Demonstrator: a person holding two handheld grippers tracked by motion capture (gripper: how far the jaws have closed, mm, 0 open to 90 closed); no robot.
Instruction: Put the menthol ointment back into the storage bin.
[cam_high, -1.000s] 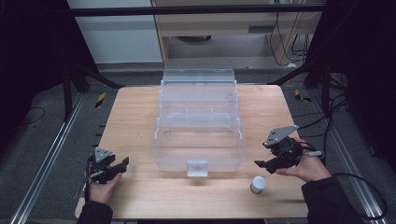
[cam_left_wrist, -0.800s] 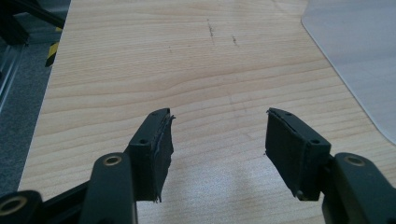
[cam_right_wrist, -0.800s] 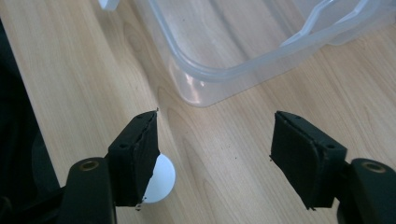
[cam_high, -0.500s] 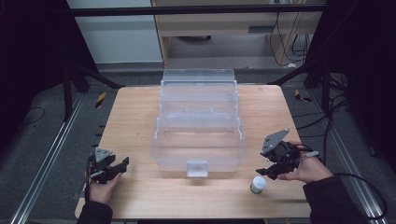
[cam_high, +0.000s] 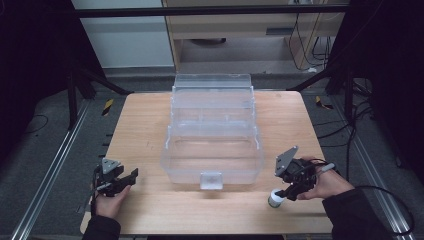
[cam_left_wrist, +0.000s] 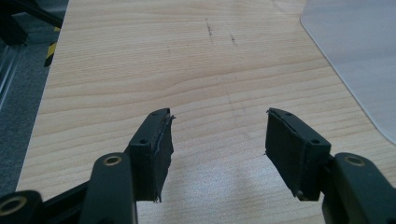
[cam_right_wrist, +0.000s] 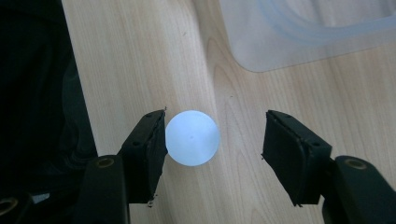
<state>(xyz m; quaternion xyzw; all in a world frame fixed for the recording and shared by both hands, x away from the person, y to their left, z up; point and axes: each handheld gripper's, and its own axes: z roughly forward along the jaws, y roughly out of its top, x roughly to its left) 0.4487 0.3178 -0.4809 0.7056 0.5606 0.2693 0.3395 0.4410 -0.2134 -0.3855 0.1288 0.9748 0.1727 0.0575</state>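
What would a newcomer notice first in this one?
A large clear plastic box sits open mid-table. Near the front right edge, the right gripper points down over a small white-capped jar, which stands between its closing jaws with a gap on one side. The left gripper waits open at front left.

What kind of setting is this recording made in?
Likely a lab or workshop test bench: a wooden table on metal frame rails, loose cables on the floor, and a clear plastic box.
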